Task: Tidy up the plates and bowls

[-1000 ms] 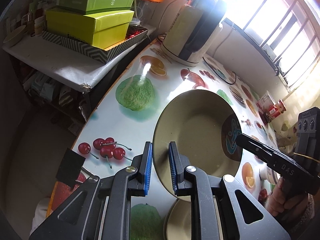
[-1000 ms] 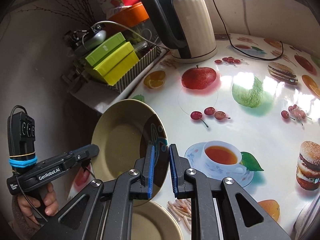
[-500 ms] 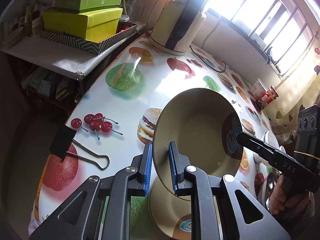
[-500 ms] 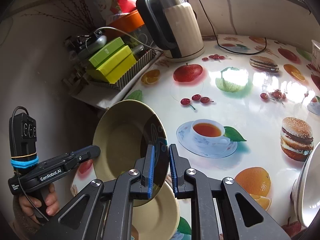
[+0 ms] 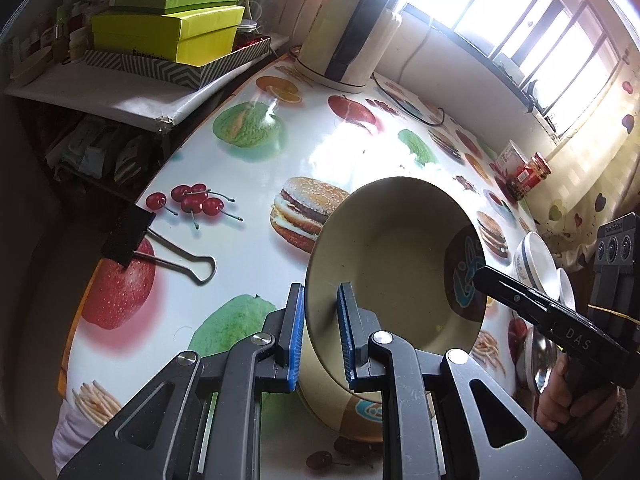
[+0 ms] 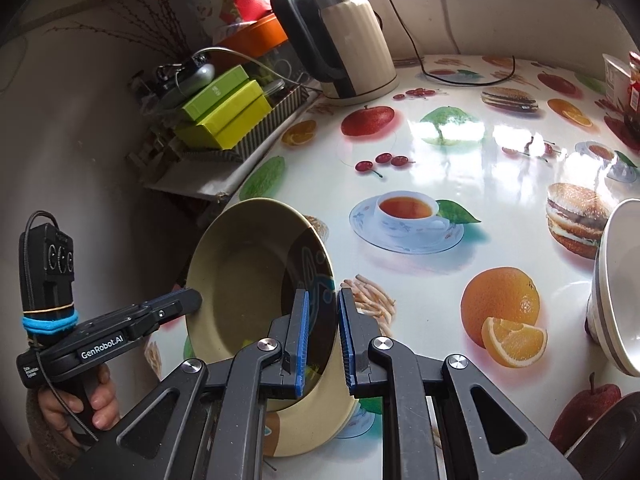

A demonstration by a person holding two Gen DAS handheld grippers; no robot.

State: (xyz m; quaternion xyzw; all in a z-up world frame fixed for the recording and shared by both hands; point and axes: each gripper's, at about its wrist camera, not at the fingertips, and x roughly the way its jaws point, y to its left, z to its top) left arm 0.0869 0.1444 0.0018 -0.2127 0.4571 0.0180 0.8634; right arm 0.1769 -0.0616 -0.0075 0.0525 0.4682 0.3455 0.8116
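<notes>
From my left wrist camera, my left gripper [image 5: 320,334] was clenched on the near rim of the olive plate [image 5: 384,260], one blue pad on each face of the rim. The plate was tilted up off the table [image 5: 248,152], its hollow side turned toward the window, a dark patch with a blue motif at its far right edge. My right gripper [image 5: 480,274] reached in from the right and met the plate at that dark patch; from this side I could not see how its jaws stood. A second olive plate [image 5: 352,412] lay flat on the table directly under the lifted one (only its near edge showed between my fingers). A binder clip [image 5: 160,248] lay to the left on the fruit-printed cloth, and white bowls [image 5: 536,260] stood stacked at the right edge. A kettle [image 5: 348,32] stood at the far side.

From my right wrist camera, my right gripper [image 6: 323,338] was clamped on the plate's [image 6: 248,280] dark-patterned rim, the pads pressed on either face. My left gripper [image 6: 192,300] gripped the opposite rim at the left, held in my hand [image 6: 80,404]. The plate hung tilted between both grippers, above the second plate [image 6: 316,420] resting on the table [image 6: 440,152]. A white bowl [image 6: 620,280] stood at the right edge.
</notes>
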